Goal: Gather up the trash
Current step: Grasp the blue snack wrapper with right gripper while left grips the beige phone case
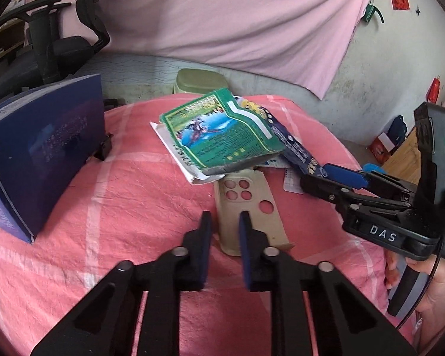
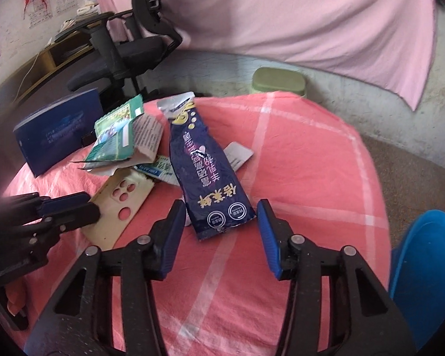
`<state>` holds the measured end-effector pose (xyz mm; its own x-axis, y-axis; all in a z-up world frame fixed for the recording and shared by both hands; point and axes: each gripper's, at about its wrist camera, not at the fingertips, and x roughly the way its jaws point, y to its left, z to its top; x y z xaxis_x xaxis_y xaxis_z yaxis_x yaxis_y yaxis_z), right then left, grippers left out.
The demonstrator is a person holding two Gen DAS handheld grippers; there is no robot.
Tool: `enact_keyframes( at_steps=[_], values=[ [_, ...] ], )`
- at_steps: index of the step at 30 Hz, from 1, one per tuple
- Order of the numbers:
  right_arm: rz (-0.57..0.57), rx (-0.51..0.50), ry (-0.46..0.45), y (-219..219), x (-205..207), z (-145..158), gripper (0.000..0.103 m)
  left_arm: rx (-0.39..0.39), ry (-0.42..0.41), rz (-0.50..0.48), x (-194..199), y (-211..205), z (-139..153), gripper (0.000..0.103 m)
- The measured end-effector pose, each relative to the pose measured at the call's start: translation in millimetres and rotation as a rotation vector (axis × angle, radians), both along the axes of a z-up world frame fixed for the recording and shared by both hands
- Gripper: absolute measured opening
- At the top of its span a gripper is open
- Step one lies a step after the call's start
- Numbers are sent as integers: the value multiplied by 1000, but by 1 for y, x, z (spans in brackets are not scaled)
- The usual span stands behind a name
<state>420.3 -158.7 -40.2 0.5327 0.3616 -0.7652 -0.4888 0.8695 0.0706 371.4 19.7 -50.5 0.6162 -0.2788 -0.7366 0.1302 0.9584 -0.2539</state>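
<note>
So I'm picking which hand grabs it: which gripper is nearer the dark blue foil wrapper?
Right. The right gripper is open, its fingers flanking the dark blue foil wrapper's near end. The left gripper sits over the beige phone case, off to the side.

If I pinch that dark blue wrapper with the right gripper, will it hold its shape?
Probably not. The wrapper looks like thin creased foil with a torn end, so it should flop and crumple. It seems empty and flat, hence very light. Its glossy film may slip between the open right gripper's pads.
</note>
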Motion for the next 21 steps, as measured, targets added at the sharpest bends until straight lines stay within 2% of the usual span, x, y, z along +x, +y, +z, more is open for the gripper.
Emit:
enact_keyframes(
  at_steps=[4,7,11,21],
  values=[
    [15,-1,-4,1,-3,0,66,18,4,19,1,-6,1,6],
    [23,16,-9,-2,-5,3,59,14,16,49,0,-3,3,2],
    [26,29,-13,-4,-9,5,55,4,26,53,-6,-2,6,1],
    [-9,76,-92,-28,-41,21,53,28,-34,53,-34,-11,21,1]
  ],
)
